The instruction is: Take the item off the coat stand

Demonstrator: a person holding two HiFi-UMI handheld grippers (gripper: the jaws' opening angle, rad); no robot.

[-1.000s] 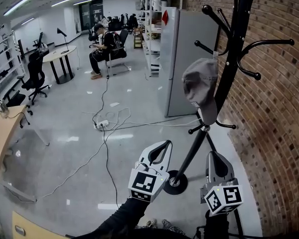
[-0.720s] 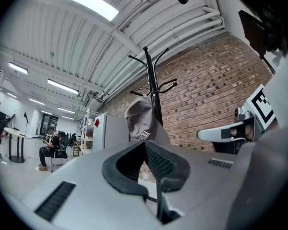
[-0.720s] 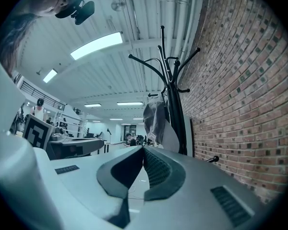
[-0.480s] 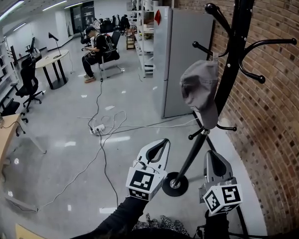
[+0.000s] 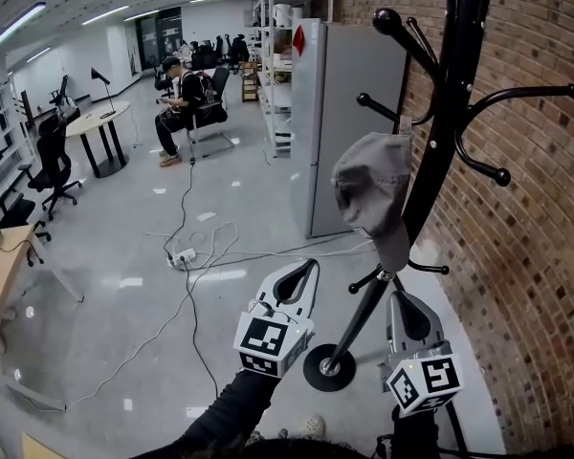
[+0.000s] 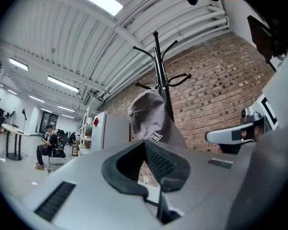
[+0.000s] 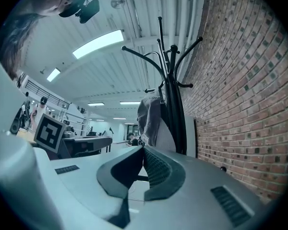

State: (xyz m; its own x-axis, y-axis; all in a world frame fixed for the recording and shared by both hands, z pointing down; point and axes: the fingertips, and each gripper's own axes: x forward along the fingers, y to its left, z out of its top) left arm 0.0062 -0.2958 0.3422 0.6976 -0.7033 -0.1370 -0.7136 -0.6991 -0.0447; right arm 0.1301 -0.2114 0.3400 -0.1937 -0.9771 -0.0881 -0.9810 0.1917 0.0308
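The left gripper (image 5: 309,267), a grey plastic 2-jaw tool with a black-and-white marker cube at its back, was clenched: in its own view the ribbed dark pads met at the tip with nothing between them. The right gripper (image 5: 399,295), built the same way, was likewise closed and empty, its pads pressed together in the right gripper view. In the head view the 2 sat side by side, low in the frame and near each other, the right one at 3 o'clock of the left.

The grey fabric cap (image 5: 368,185) hung apart from both grippers, at 1 o'clock of the left and 12 o'clock of the right. It drooped from a hook of the black metal coat stand (image 5: 446,103) with its peak pointing down, lying against the pole on the pole's 9 o'clock side. The stand's round black base (image 5: 327,368) rested on the glossy grey floor (image 5: 124,285) between the 2 grippers.

A red brick wall (image 5: 540,256) rose at 3 o'clock of the stand. A tall grey metal cabinet (image 5: 349,113) stood at 11 o'clock of the cap. Loose black and white cables (image 5: 193,253) trailed over the floor at 9 o'clock of the grippers, and a seated person (image 5: 184,96) was well beyond them at 11 o'clock.
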